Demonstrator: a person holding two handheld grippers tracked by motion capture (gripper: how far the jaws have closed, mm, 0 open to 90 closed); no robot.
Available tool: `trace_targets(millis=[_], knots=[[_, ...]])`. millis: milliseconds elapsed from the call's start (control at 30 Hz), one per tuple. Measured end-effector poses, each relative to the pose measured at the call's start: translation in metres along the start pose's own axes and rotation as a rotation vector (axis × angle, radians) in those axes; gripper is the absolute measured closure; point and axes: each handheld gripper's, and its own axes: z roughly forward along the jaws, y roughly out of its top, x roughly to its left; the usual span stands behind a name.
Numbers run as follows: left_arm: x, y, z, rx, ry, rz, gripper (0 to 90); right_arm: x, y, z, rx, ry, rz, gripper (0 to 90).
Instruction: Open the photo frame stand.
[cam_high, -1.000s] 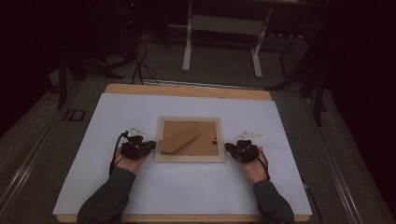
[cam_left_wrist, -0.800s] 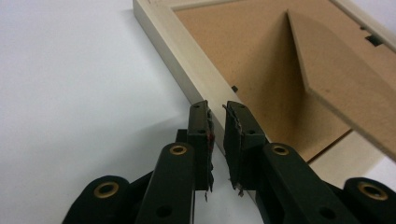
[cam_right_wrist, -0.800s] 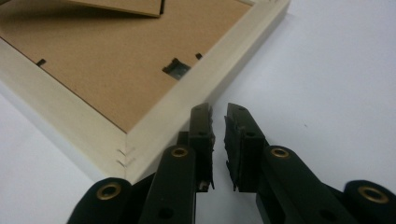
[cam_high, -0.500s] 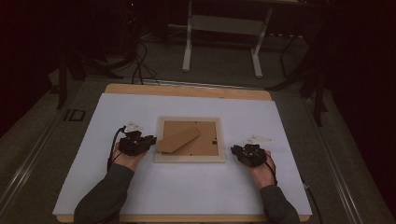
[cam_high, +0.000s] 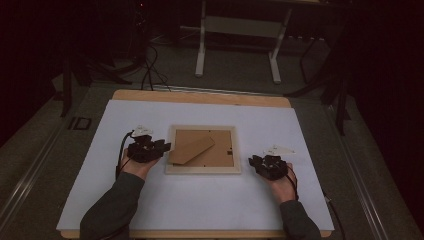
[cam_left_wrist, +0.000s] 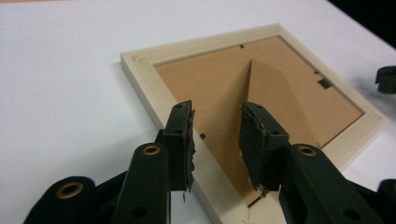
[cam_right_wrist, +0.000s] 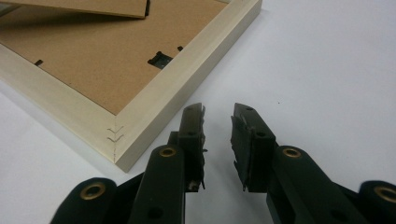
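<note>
High view had the picture frame (cam_high: 202, 171) lying face down at the middle of the white table (cam_high: 210, 210), its backing board's stand (cam_high: 192, 149) folded out. A second earlier both my grippers were against its side rails; now the right gripper (cam_high: 260, 162) sat drawn back, clear of the frame's corner (cam_right_wrist: 121, 149). Both had just been opening: the left gripper (cam_left_wrist: 215, 135) hovered part-open over the near rail, the right part-open, neither gripping anything. I judged the frame released and placed.
</note>
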Motion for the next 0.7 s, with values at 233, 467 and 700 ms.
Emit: trace_targets(millis=[233,467,700], knots=[[-0.006,0.009,-0.001,-0.02,-0.022,0.003,60.3,0.0,0.0,-0.001,-0.005,0.002,0.007,72.4],[-0.012,0.019,0.001,-0.031,-0.063,0.008,57.3,0.001,-0.001,-0.002,-0.008,0.008,0.011,72.0],[-0.014,0.032,0.009,-0.01,-0.134,-0.007,52.4,0.001,-0.002,-0.001,-0.009,0.011,0.015,71.7]])
